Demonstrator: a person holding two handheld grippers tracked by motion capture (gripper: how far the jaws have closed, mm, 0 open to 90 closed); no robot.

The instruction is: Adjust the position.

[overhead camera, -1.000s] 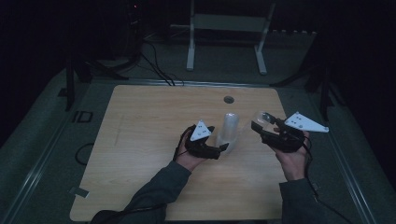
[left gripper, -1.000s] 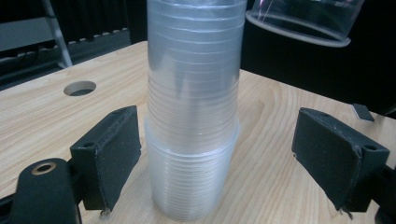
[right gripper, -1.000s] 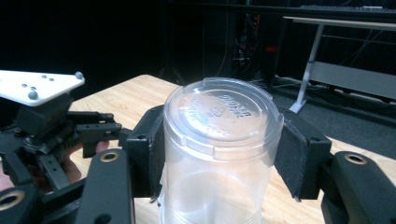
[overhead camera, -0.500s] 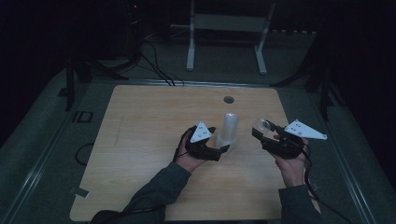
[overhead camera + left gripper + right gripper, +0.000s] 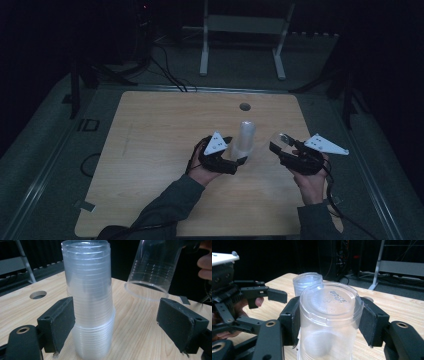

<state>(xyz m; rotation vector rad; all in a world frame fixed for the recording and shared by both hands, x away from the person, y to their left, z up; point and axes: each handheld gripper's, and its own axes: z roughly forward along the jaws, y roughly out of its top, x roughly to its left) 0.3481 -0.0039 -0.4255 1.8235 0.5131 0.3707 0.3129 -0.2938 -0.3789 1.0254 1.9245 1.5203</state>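
Note:
An upside-down stack of clear plastic cups (image 5: pixel 245 139) (image 5: pixel 87 302) stands on the wooden table (image 5: pixel 160 150). My left gripper (image 5: pixel 239 159) (image 5: pixel 122 320) is open around the stack's base. One pad (image 5: pixel 58 322) sits right beside the stack and the other pad (image 5: pixel 181 326) stands well clear. To the right, my right gripper (image 5: pixel 281 145) (image 5: pixel 329 322) is shut on a single clear cup (image 5: pixel 278 139) (image 5: pixel 329 315), held upside down above the table. That single cup (image 5: pixel 152 267) hangs tilted beside the stack (image 5: pixel 307 283).
A round hole (image 5: pixel 244 106) is cut in the table behind the stack. A white metal stand (image 5: pixel 240 30) and cables (image 5: pixel 165 65) lie on the floor beyond the far edge. The table's left half is bare wood.
My right gripper has sunk a little with the single cup. The left gripper and the stack have stayed where they were.

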